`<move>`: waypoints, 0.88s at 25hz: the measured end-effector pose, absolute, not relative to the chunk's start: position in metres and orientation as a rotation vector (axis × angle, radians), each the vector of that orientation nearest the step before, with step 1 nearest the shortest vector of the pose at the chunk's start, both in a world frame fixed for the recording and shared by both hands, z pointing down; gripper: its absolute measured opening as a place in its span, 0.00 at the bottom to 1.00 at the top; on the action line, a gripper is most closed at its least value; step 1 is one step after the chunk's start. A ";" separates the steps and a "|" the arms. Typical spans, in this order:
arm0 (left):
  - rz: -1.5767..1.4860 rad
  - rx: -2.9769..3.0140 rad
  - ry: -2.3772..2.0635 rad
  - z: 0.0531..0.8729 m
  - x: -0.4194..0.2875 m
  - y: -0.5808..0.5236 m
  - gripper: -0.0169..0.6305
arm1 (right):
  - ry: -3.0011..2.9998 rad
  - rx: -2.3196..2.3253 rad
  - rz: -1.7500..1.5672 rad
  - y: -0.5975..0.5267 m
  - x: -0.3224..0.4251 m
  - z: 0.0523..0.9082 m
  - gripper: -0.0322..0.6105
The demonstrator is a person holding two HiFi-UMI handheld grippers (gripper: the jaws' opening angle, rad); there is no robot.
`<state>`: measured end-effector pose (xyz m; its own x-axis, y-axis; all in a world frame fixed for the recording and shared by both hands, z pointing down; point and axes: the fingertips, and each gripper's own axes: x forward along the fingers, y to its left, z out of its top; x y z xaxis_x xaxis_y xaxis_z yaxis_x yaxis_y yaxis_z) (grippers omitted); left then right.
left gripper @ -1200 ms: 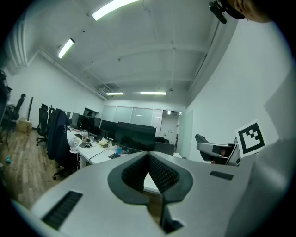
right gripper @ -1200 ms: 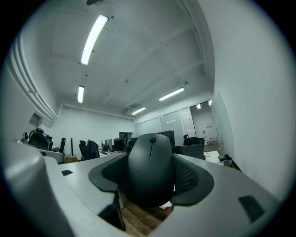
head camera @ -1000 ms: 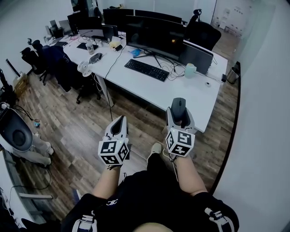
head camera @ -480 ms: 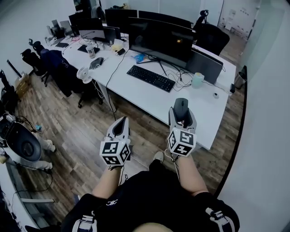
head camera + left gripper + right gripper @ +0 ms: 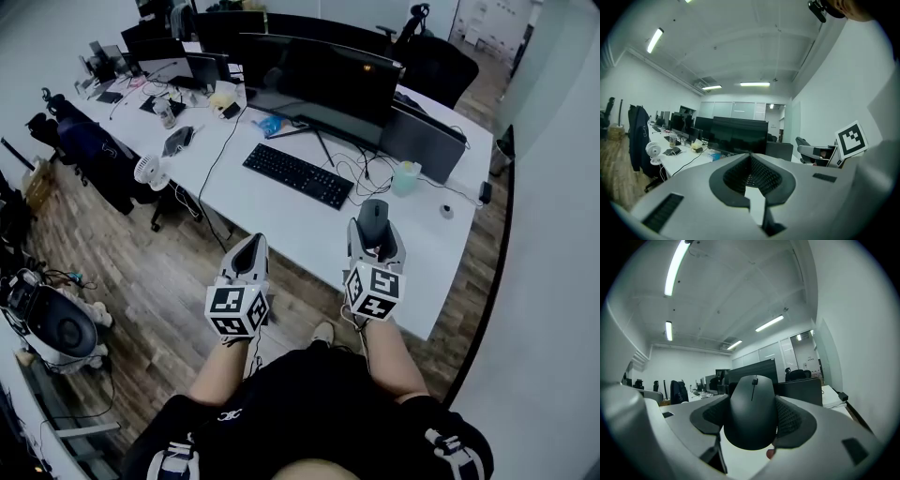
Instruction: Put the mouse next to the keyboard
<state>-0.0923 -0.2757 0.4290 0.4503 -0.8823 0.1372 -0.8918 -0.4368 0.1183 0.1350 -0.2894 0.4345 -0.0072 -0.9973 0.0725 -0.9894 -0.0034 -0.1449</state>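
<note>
Fingers of R gripper (image 5: pixel 374 234) clamp mouse (image 5: pixel 752 413), L gripper (image 5: pixel 249 246) fingers shut, empty; keyboard (image 5: pixel 297 175) in head view only.

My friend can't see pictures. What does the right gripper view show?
A black computer mouse is clamped between the right gripper's two grey jaws, seen close up. Behind it is an office with dark monitors and long ceiling lights.

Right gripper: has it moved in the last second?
Yes. The right gripper, shut on the mouse, has advanced farther over the white desk, closer to the keyboard.
</note>
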 end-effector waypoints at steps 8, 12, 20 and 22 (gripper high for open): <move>0.145 2.560 -1.486 0.439 -0.022 -0.387 0.05 | 2.120 -2.243 -0.322 -0.382 0.205 0.459 0.54; 0.157 2.557 -1.449 0.445 -0.002 -0.420 0.05 | 2.113 -2.270 -0.366 -0.411 0.222 0.469 0.54; 0.176 2.595 -1.336 0.457 0.024 -0.459 0.05 | 2.089 -2.337 -0.406 -0.438 0.232 0.486 0.54; 0.175 2.607 -1.293 0.461 0.029 -0.469 0.05 | 2.073 -2.372 -0.421 -0.442 0.234 0.494 0.54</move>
